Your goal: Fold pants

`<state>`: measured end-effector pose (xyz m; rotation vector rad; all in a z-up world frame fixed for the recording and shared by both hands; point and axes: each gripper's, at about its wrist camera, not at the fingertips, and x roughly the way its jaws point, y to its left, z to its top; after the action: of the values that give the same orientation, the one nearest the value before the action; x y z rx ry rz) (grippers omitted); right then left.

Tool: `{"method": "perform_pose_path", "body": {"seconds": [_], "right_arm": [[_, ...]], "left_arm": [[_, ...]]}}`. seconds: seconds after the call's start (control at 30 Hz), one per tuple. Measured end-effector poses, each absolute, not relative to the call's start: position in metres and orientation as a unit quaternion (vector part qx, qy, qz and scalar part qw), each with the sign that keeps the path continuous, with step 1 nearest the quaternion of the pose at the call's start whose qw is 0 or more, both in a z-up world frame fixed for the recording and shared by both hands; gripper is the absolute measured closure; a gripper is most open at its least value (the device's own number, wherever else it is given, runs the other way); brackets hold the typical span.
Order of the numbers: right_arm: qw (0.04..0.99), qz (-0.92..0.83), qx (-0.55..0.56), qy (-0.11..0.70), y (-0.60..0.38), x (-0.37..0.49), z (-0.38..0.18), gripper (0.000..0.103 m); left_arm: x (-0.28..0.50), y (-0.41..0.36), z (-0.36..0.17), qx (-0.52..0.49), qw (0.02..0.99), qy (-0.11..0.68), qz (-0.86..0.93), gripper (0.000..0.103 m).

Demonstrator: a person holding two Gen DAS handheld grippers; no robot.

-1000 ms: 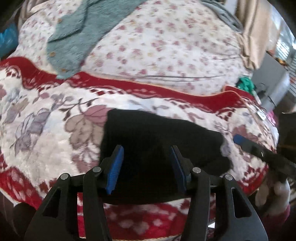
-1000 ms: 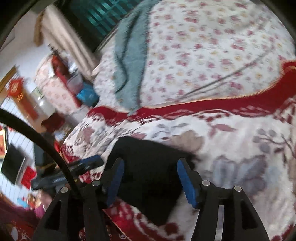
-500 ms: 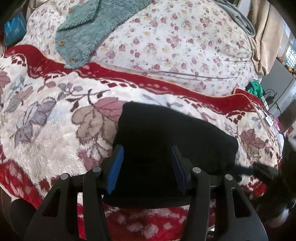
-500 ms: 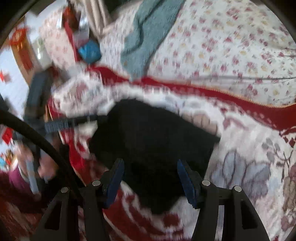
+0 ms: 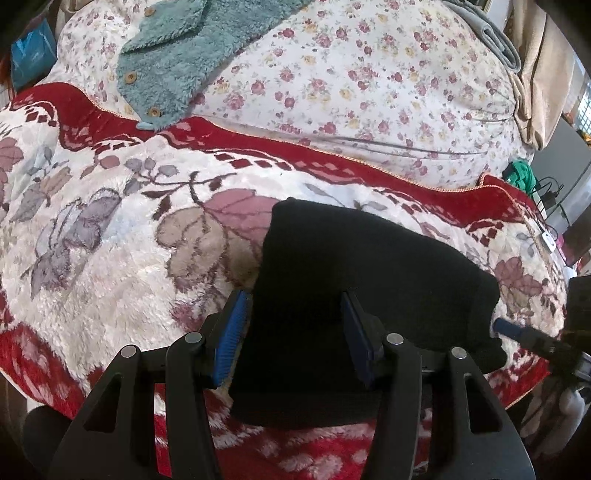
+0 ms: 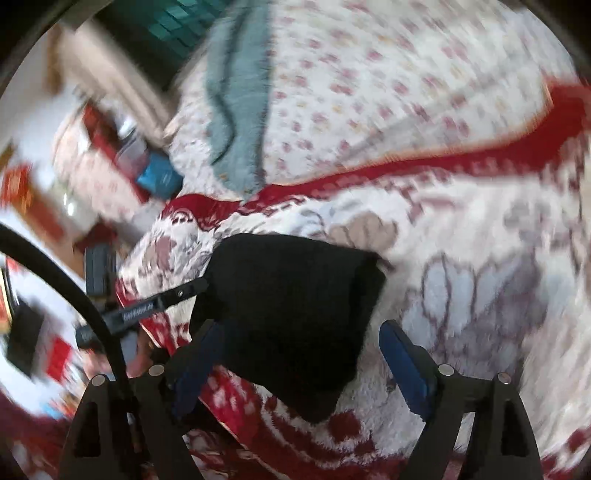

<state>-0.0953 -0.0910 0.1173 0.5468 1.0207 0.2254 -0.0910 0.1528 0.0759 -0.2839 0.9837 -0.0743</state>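
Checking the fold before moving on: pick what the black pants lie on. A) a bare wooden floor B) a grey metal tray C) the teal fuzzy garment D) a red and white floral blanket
D: the black pants lie folded on the red and white floral blanket, apart from the teal fuzzy garment.

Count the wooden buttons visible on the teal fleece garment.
3 on the teal fleece garment, along its left edge: upper, middle, lower. More may be hidden beyond the frame.

My folded black fabric pants point(image 5: 369, 280) lie on the plush leaf-patterned blanket point(image 5: 110, 258), before the fuzzy teal buttoned cardigan point(image 5: 173, 62).
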Motion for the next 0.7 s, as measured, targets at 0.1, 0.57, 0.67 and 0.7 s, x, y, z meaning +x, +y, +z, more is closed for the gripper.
{"method": "perform_pose_path", "body": {"seconds": [0.1, 0.57, 0.67, 0.7], "right_arm": [[0.812, 0.102, 0.285, 0.499, -0.093, -0.094, 0.097, 0.018], [0.804, 0.15, 0.322, 0.477, -0.09, -0.077, 0.066, 0.02], [0.811, 0.154, 0.305, 0.476, -0.083, -0.076, 0.067, 0.054], [0.814, 0.157, 0.298, 0.473, -0.08, -0.076, 0.071, 0.057]], "left_arm": [[-0.088, 0.154, 0.072, -0.132, 0.871, 0.472, -0.038, 0.047], [-0.06, 0.17, 0.028, -0.247, 0.832, 0.487, -0.104, 0.022], [-0.062, 0.165, 0.036, -0.228, 0.834, 0.485, -0.128, 0.048], [-0.064, 0.165, 0.04, -0.228, 0.837, 0.481, -0.126, 0.055]]}}
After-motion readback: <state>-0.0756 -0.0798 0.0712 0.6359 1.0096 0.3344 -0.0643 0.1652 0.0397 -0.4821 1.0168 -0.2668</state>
